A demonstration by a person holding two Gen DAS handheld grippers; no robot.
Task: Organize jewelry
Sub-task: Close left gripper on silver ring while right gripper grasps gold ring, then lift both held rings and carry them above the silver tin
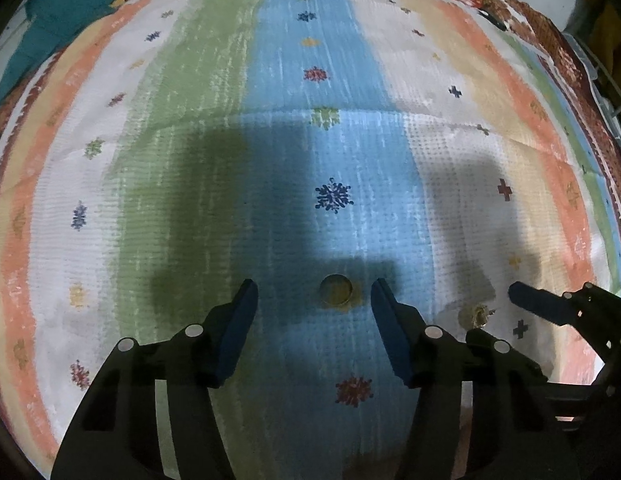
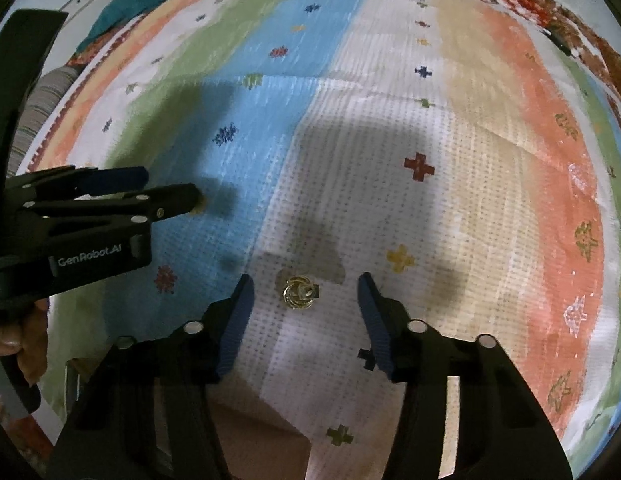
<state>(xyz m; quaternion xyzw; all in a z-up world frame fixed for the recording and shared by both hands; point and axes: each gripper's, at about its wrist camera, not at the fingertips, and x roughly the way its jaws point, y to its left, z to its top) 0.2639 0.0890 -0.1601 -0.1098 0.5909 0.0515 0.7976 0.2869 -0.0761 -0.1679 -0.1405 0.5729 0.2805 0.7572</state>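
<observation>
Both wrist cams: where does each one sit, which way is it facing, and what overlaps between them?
Left wrist: on the left gripper, looking forward and down along its open fingers at a round gold piece on the striped cloth; the right gripper shows at its right edge.
Right wrist: on the right gripper, open, looking down at a gold ring-like ornament; the left gripper and the person's hand show at left.
Shared: the cloth, both grippers, and the ornament.

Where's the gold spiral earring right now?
The earring lies on the mat's white stripe, between the open right claw fingers, untouched; the left claw is off to its left.
</observation>
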